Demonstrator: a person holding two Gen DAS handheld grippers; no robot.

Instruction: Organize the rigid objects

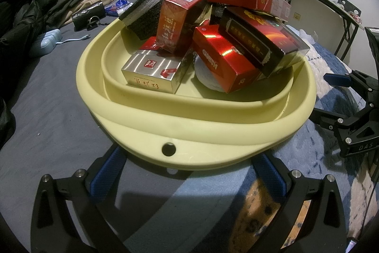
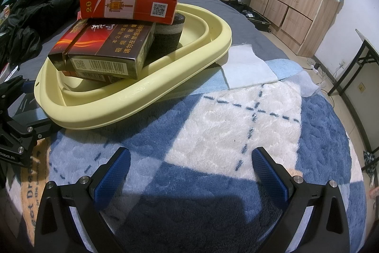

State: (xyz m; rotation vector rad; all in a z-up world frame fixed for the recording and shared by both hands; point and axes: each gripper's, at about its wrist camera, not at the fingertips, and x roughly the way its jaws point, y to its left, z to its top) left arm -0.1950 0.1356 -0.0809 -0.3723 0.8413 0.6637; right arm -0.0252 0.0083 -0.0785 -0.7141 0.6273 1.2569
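The left gripper (image 1: 189, 176) sits low at the near edge of the yellow basin (image 1: 142, 115), its blue-padded fingers (image 1: 107, 172) spread wide to either side of the rim's near lip, gripping nothing. The right gripper (image 2: 190, 170) is off to the right of the basin, clear of it, its fingers (image 2: 270, 172) likewise spread wide apart and empty. Each gripper shows in the other's view: the right one (image 1: 355, 115) beside the basin's right edge, the left one (image 2: 14, 120) at the basin's near corner.
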